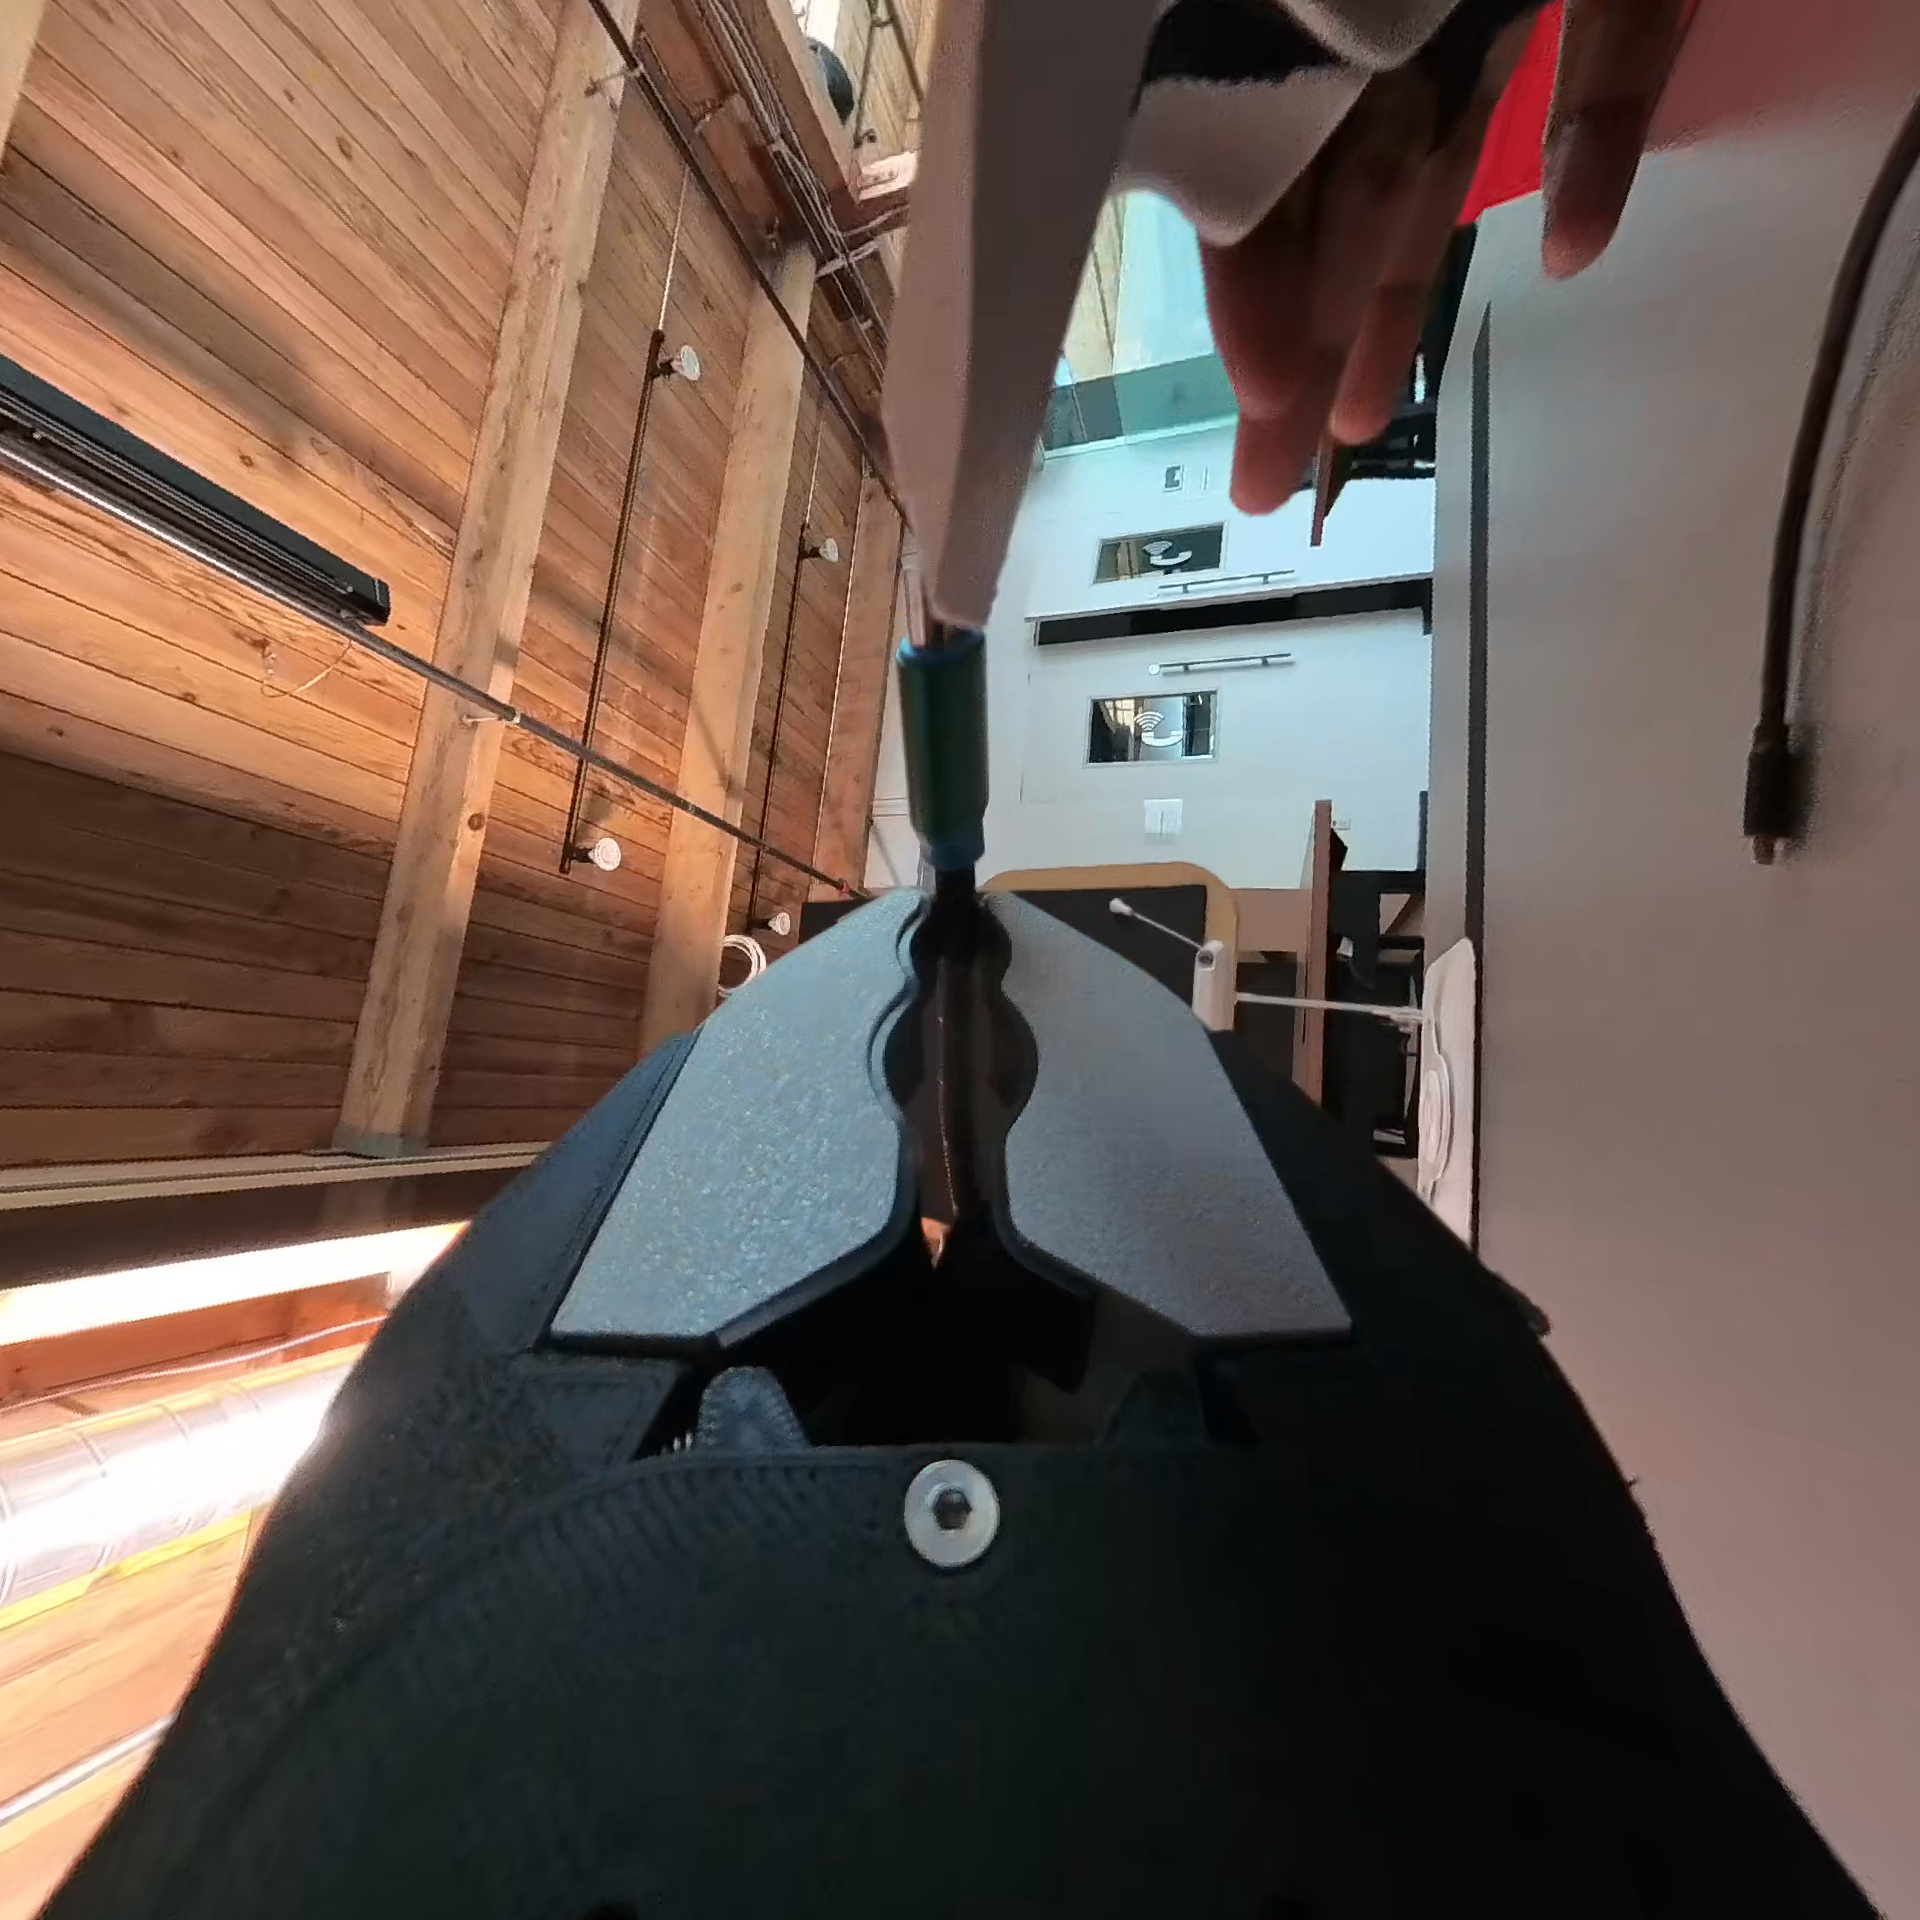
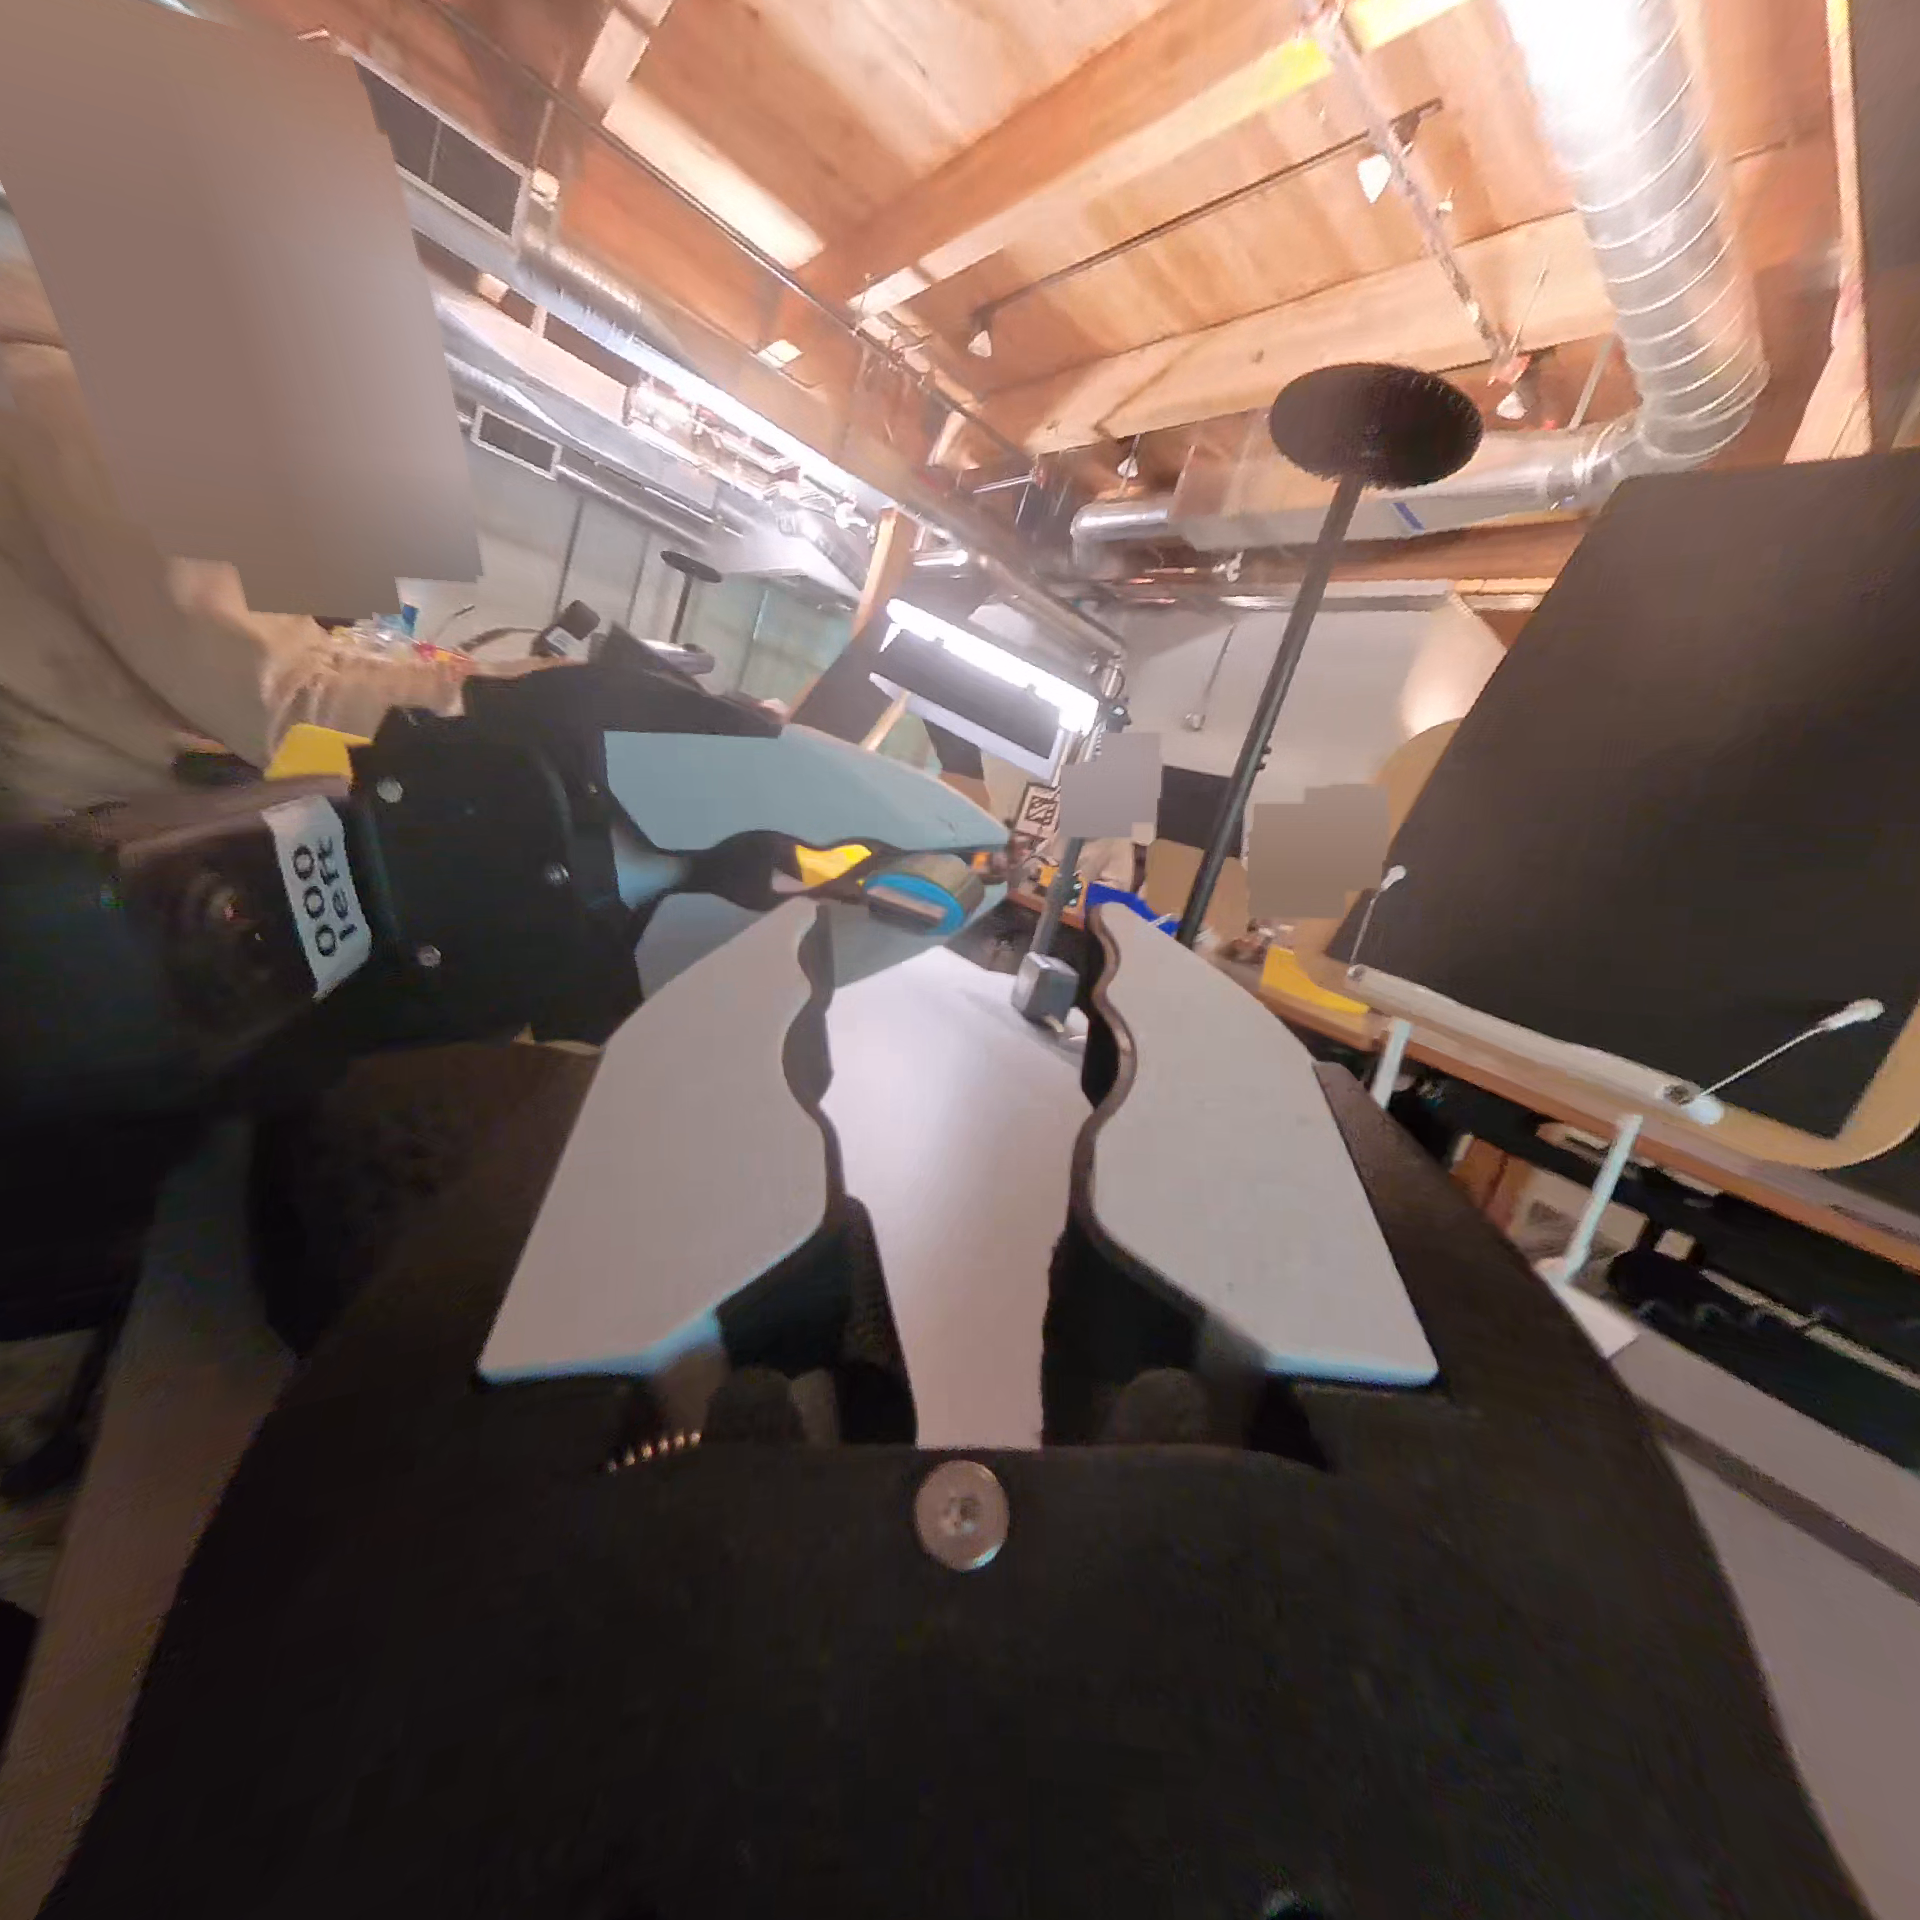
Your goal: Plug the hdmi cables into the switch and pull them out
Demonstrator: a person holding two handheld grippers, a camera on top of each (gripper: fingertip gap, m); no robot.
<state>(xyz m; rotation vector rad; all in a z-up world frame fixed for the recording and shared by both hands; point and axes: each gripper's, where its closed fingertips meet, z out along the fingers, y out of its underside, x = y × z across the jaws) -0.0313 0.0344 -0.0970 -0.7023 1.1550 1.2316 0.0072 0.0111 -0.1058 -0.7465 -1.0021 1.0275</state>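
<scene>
Both views bright, mixed daylight and warm ceiling light. Left wrist view: blown-out glare strip (image 1: 208, 1288) at left edge below the brown wooden plank ceiling (image 1: 260, 520); person's bare hand (image 1: 1340, 343) near the lens is soft and smeared. Right wrist view: overexposed patch by the ribbed silver air duct (image 2: 1652, 208); long white lamp panel (image 2: 987, 675) clipped. Strong fisheye bending at edges in both. Black tool bodies underexposed, little detail. White desk (image 2: 935, 1143) evenly lit, no hard shadows.
</scene>
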